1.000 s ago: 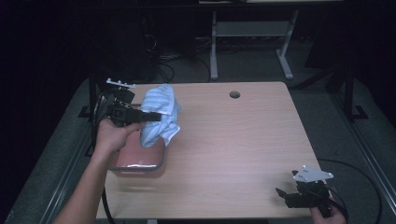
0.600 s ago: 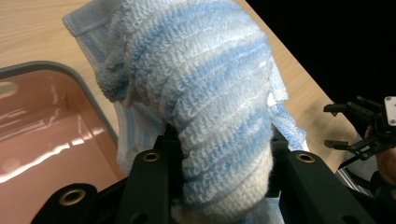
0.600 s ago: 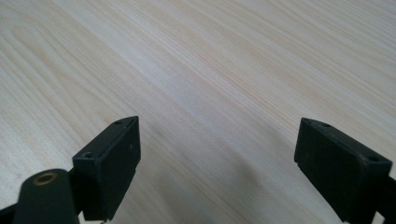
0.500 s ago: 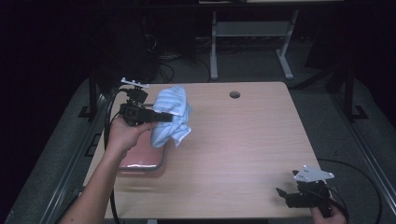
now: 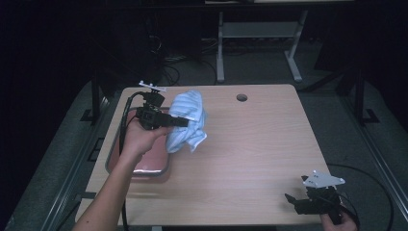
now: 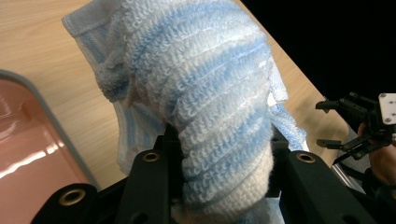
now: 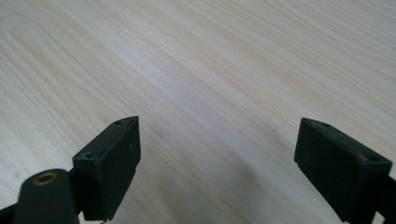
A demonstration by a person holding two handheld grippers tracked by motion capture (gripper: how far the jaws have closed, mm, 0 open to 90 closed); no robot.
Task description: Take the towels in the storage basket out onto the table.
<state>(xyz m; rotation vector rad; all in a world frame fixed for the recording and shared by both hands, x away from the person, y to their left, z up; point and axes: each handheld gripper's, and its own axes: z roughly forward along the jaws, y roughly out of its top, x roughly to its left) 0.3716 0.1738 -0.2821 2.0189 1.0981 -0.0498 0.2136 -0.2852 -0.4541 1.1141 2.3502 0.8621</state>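
Towel (image 5: 186, 120), striped in light blue and white, hangs bunched from the left tongs (image 5: 179, 121), which are clamped on it. In the high view the cloth is lifted off the tabletop (image 5: 250, 144) and hangs over its left half, just beside the right edge of a pink tray (image 5: 139, 168) with a grey rim. The lower corner of the towel hangs near the wood; whether it touches the wood, I cannot tell. The left hand (image 5: 137, 139) holds these tongs about level, with the jaws pointing toward the right side of the picture, and the forearm comes in from the bottom left.

In the left gripper view the terry loops of the towel (image 6: 205, 93) are pressed between the two black jaws, and the folds rise above them. The pink tray (image 6: 28, 135) lies at the left in that view, and the tabletop (image 6: 42, 51) is behind the cloth.

The right tongs (image 5: 308, 204) are at the near right corner of the tabletop, well apart from the towel, and the right hand (image 5: 337, 221) holds them low there. In the right gripper view these tongs (image 7: 217, 154) stand wide apart with bare wood (image 7: 210, 70) between them. They are seen also in the left gripper view (image 6: 329, 123), far off at the right edge, with the jaws apart.
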